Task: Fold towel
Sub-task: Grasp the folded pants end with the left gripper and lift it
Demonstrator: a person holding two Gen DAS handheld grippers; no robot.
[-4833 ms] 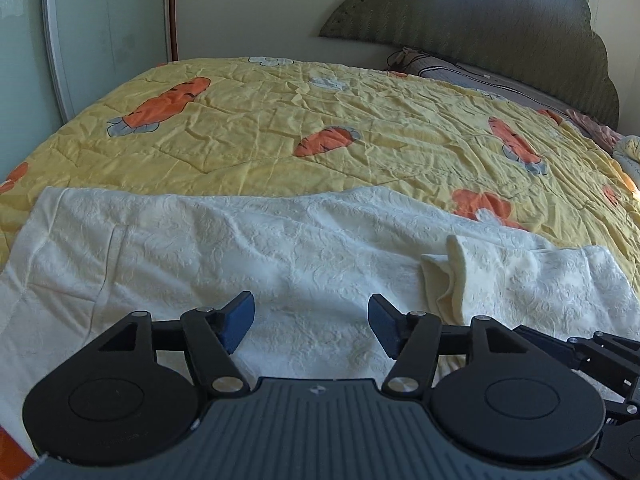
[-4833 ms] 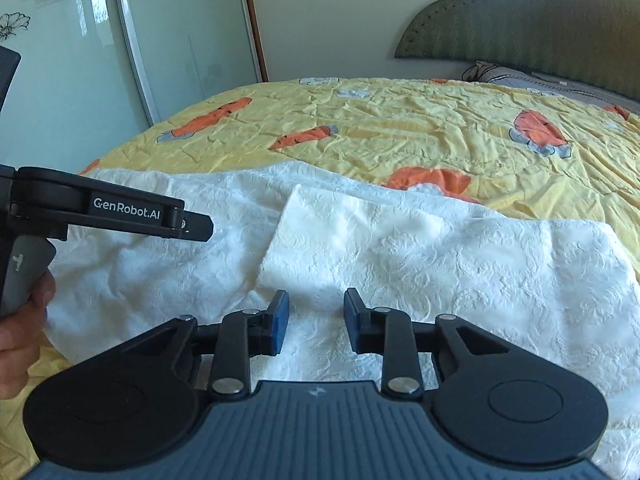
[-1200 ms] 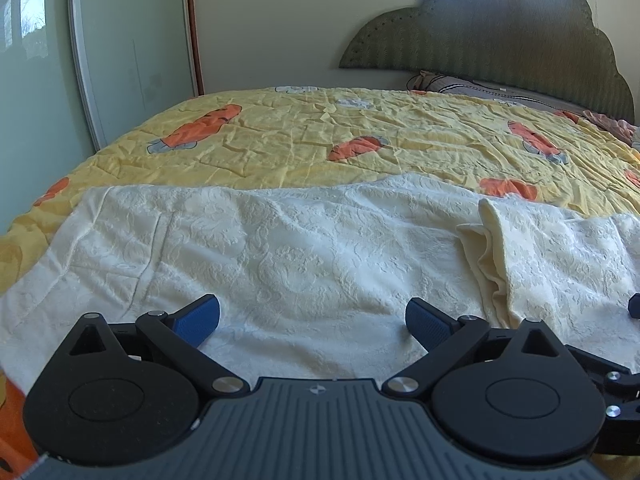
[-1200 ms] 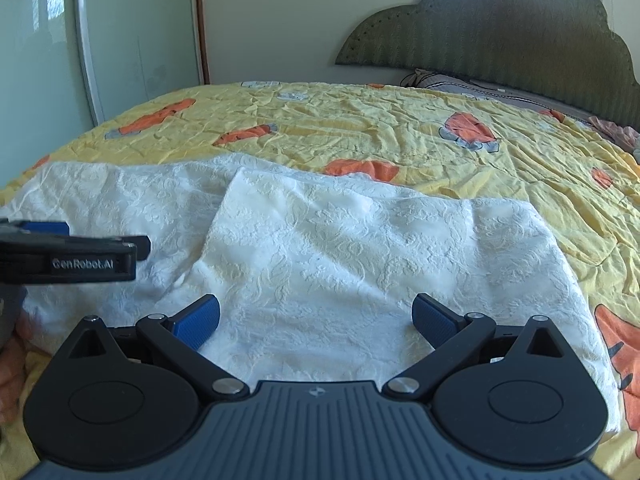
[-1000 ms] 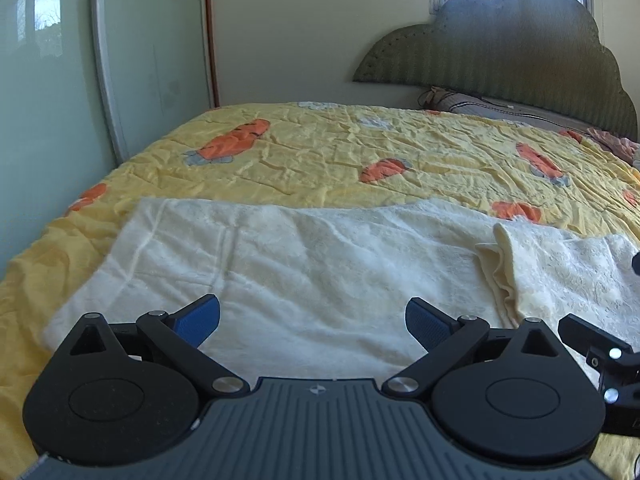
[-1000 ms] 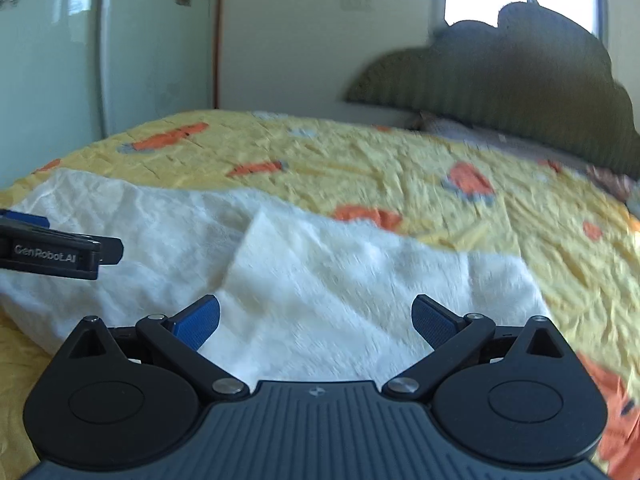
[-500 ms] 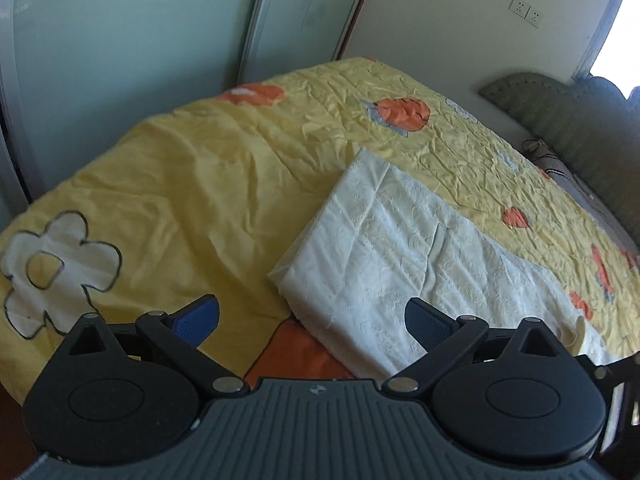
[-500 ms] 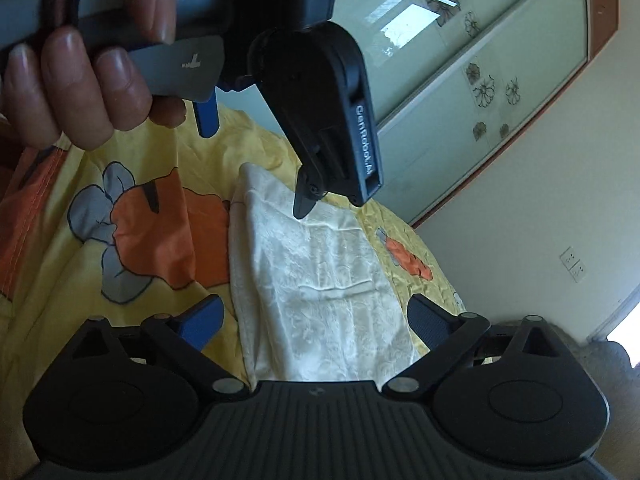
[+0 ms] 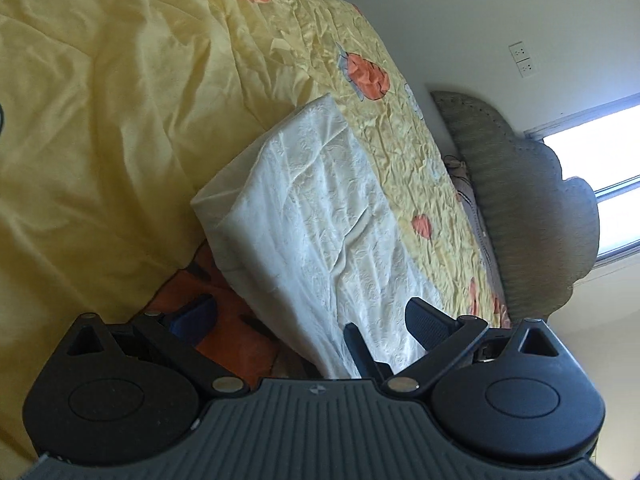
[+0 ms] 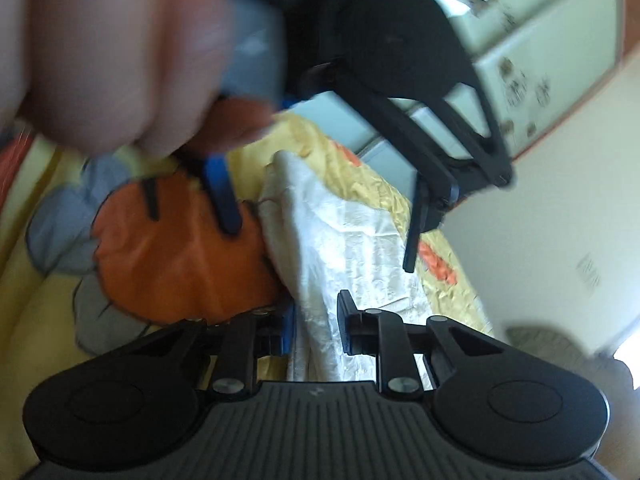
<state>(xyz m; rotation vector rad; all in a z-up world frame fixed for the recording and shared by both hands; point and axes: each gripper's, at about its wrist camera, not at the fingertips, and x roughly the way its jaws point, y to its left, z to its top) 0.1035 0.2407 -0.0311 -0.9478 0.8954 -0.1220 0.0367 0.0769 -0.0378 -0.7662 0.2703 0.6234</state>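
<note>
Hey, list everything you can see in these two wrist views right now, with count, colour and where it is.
white textured towel: one, white, on the bed's near edge
yellow quilted bedspread with orange carrot prints: one, covers the bed
grey-green scalloped headboard: one, far end
white wall sockets: two, on the wall
window: one, bright, beside the headboard
glass sliding doors with flower decals: pale green, behind the bed
hand: one, blurred, holding the left claw
left claw: open, straddling the towel's edge
right claw: shut on the towel's edge
</note>
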